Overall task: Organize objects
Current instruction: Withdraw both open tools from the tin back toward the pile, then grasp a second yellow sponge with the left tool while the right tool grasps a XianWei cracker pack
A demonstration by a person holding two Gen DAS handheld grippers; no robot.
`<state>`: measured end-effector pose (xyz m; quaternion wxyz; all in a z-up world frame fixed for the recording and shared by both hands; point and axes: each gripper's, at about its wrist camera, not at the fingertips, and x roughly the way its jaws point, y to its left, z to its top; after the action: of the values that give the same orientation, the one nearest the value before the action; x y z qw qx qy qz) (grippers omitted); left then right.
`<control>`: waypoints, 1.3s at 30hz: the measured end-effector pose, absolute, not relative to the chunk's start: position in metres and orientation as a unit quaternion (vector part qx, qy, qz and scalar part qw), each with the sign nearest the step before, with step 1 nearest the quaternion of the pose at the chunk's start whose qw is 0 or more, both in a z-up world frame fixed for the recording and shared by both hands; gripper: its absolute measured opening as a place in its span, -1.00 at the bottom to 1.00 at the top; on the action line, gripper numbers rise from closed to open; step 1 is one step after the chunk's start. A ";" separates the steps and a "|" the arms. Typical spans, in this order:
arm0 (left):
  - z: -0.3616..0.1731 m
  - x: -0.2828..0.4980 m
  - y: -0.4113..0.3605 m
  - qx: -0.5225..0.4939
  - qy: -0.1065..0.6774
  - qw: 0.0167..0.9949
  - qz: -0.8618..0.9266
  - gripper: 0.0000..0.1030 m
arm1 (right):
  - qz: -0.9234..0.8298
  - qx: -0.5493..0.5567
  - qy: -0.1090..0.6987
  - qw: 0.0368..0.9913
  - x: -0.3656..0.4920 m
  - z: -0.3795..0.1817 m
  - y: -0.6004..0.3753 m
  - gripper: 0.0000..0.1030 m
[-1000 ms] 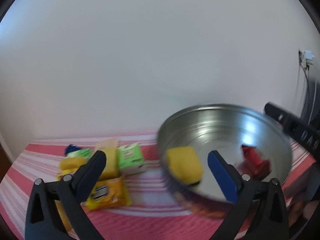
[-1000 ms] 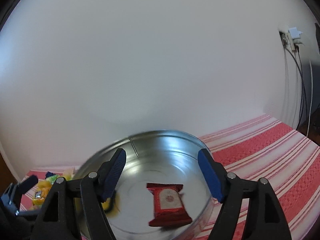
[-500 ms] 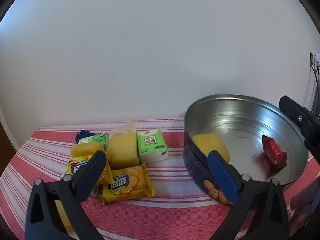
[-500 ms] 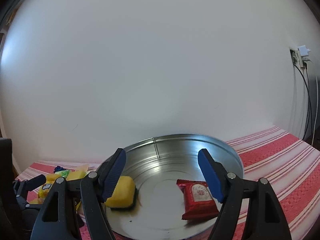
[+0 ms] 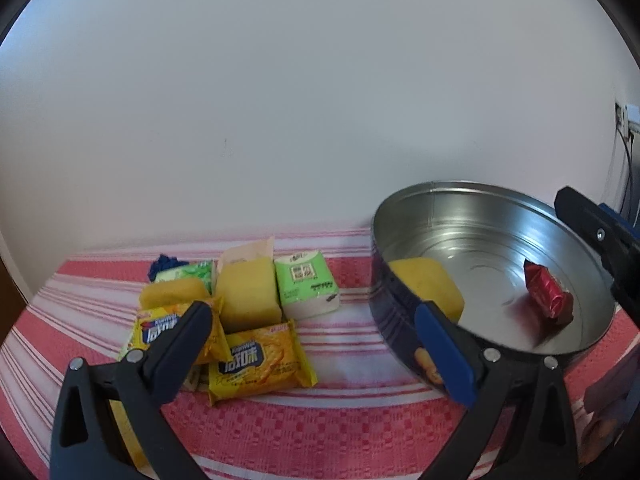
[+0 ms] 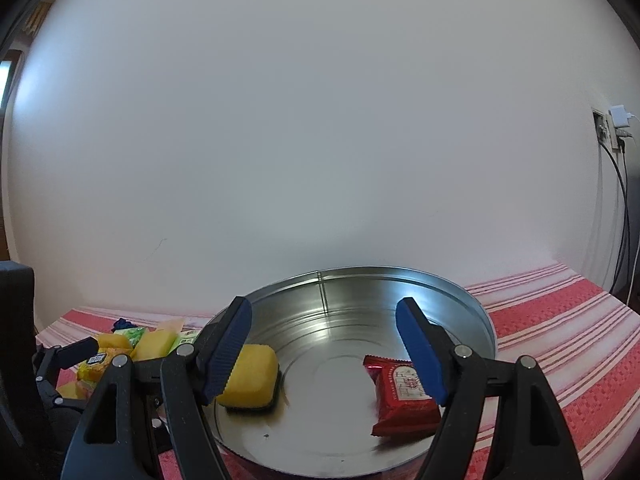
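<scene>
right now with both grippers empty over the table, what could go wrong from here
1. The snacks left of the tin are piled and overlapping, so the open left gripper could pinch two packets, such as the yellow packet and its neighbour, or push the pile apart.
2. The tin looks light and loose on the cloth; a bump from the right gripper could slide it.
3. The red packet lies near the tin's rim and may crowd later drops.

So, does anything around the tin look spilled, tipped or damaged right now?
Nothing stands out. The round tin sits upright with a yellow sponge and a red packet lying flat inside; the remaining packets are heaped loosely on the striped cloth.
</scene>
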<state>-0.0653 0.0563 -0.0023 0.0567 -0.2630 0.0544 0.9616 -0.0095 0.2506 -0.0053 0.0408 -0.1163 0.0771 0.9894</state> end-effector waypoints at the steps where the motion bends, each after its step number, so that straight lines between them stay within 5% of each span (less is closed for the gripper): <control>1: -0.003 -0.064 0.053 -0.264 0.056 0.056 0.961 0.99 | 0.989 -0.120 0.077 0.037 -0.010 -0.006 0.250 0.49; 17: -0.009 -0.048 -0.046 -0.290 0.115 0.054 0.949 0.99 | 0.988 -0.145 0.046 0.008 -0.003 -0.010 0.204 0.49; 35: -0.052 -0.081 -0.107 -0.456 0.020 0.057 0.888 1.00 | 0.932 -0.346 -0.021 -0.109 -0.062 -0.052 0.087 0.49; 39: -0.049 -0.077 -0.107 -0.448 0.025 0.072 0.891 0.61 | 0.918 -0.380 0.014 -0.113 -0.082 -0.062 0.088 0.49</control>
<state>-0.0773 -0.1072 -0.0492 0.0724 -0.4483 0.0251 0.8906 -0.0818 0.0885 -0.0617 -0.1134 -0.3799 0.0137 0.9179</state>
